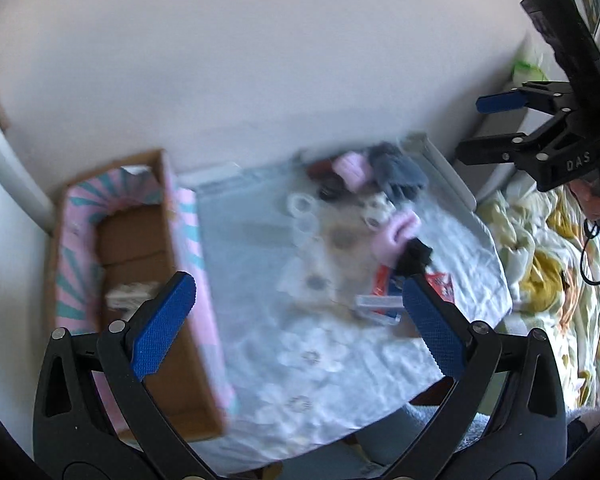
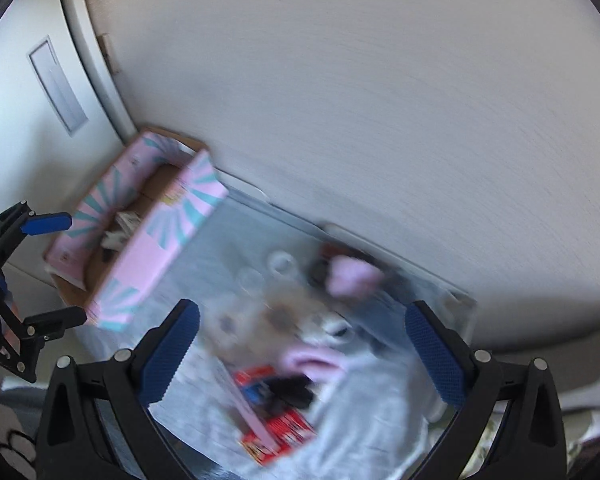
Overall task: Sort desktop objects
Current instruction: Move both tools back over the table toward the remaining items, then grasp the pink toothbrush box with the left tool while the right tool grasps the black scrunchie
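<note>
Both views are blurred by motion. A small table under a pale flowered cloth (image 1: pixel 320 344) carries a pile of items: pink pieces (image 1: pixel 396 236), a grey cloth bundle (image 1: pixel 400 168), clear rings (image 1: pixel 300 208), a black object (image 1: pixel 416 256) and a red packet (image 1: pixel 440 284). At the table's left stands a pink and teal cardboard box (image 1: pixel 148 256), top uncovered, with a small pale item inside. My left gripper (image 1: pixel 300 320) hangs open above the table with nothing between its fingers. My right gripper (image 2: pixel 304 356) is open too, above the pile; the red packet (image 2: pixel 280 432) lies below it.
A white wall rises right behind the table. To the right lies a bed with yellow and white flowered bedding (image 1: pixel 552 280). A white door frame (image 2: pixel 88 60) stands to the left of the box. The table's front edge drops off toward a grey surface below.
</note>
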Demonstrator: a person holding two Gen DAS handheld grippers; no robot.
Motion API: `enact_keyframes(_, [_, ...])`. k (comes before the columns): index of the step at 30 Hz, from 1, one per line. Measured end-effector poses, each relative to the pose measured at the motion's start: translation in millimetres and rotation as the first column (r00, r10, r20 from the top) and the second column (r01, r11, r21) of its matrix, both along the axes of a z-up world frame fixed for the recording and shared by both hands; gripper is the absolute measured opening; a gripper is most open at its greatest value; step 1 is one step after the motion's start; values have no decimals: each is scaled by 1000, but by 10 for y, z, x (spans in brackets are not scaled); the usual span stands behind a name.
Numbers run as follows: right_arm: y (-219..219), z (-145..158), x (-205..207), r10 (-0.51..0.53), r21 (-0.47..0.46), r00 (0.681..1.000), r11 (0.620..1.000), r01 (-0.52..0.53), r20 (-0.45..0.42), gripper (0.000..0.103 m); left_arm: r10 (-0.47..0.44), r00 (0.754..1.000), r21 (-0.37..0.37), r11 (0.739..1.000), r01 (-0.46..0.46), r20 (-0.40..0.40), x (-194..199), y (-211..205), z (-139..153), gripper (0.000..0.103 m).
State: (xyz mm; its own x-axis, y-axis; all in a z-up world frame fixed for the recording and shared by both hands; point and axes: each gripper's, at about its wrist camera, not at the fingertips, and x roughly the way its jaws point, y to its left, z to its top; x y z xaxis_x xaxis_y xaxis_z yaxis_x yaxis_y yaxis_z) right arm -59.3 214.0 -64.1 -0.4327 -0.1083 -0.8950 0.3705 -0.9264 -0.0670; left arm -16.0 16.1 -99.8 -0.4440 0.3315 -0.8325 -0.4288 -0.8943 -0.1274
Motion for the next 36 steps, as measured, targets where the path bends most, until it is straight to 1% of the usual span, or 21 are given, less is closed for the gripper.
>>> enact_keyframes(4, [290, -305, 157, -49, 37, 998, 998, 48, 33, 103, -11, 999, -24, 1000, 12, 40, 148, 334, -217, 103])
enact_keyframes(6, [390, -484, 202, -47, 40, 997, 998, 45, 56, 103, 0, 998, -48, 999, 3, 62, 215, 513, -352, 103])
enact_keyframes(8, [472, -641, 242, -22, 8, 996, 1000, 21, 86, 103, 31, 996, -57, 998, -26, 87, 269, 680, -482, 103])
enact_keyframes(10, [548, -802, 285, 33, -35, 992, 999, -29, 121, 103, 66, 992, -45, 997, -61, 110, 299, 803, -600, 103])
enact_keyframes(13, [580, -982, 319, 94, -34, 984, 995, -90, 151, 103, 128, 982, -43, 991, -123, 140, 298, 981, -785, 103])
enact_keyframes(16, [649, -1146, 332, 164, -86, 969, 985, -150, 186, 103, 180, 971, -48, 984, -175, 155, 295, 1123, -944, 103])
enact_keyframes(17, [669, -1204, 329, 188, -104, 962, 980, -171, 197, 103, 193, 968, -45, 981, -188, 160, 294, 1153, -987, 103])
enact_keyframes(21, [683, -1396, 304, 264, -125, 939, 963, -241, 222, 103, 239, 954, -46, 971, -235, 180, 313, 1246, -1166, 99])
enact_keyframes(23, [692, -1501, 272, 296, -161, 922, 952, -262, 248, 103, 252, 948, -52, 968, -246, 194, 330, 1297, -1248, 97])
enact_keyframes(25, [695, -1593, 244, 321, -193, 906, 942, -276, 274, 103, 273, 940, -53, 962, -268, 205, 342, 1325, -1309, 97])
enact_keyframes(31, [680, -1749, 183, 376, -238, 877, 920, -312, 300, 103, 350, 910, -47, 936, -349, 223, 306, 1339, -1413, 96])
enact_keyframes(36, [693, -1822, 85, 395, -308, 860, 903, -299, 323, 102, 405, 882, -33, 911, -410, 241, 315, 1341, -1482, 92])
